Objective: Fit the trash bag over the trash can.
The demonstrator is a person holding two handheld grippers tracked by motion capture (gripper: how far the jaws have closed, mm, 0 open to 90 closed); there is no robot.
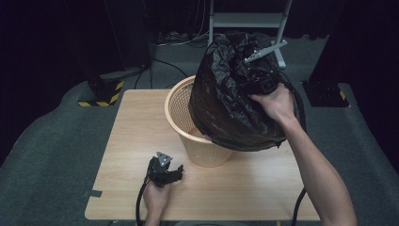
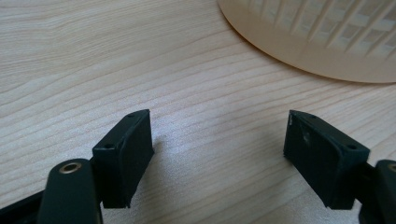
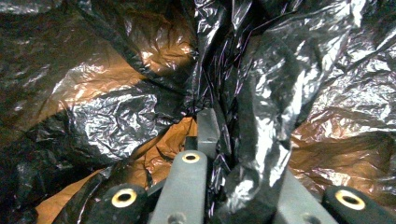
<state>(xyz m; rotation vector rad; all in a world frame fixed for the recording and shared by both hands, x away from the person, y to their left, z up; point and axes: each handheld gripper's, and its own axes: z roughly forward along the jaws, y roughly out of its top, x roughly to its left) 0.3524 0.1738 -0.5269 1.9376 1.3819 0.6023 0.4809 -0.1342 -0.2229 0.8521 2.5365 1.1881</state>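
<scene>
1. While the right gripper [image 1: 263, 82] holds a fold of the crinkled black plastic bin bag [image 1: 226, 94] up over the peach-coloured plastic lattice wastebasket [image 1: 181, 110], the bag hangs ballooned across the basket's right half, and its left rim is uncovered.
2. From the right gripper view, the jaws stand pinched together on a bunched ridge of the black film [image 3: 261, 140], so the grip is narrow and loaded with plastic.
3. Resting low on the light wooden table [image 1: 122, 155], the left gripper [image 1: 164, 172] sits near the basket's foot; in the left gripper view its jaws stand wide apart with nothing between them, and the basket's base [image 2: 322, 51] lies just ahead.
4. Risk, as I judge it: the film is thin and slippery, so a hard tug could pull the fold out of the pinch or tear it.
5. Nothing steadies the basket, so drag from the bag could tip or slide it toward the table edge.
6. Only one side of the bag is lifted, so the mouth may collapse inward instead of spreading over the rim.
</scene>
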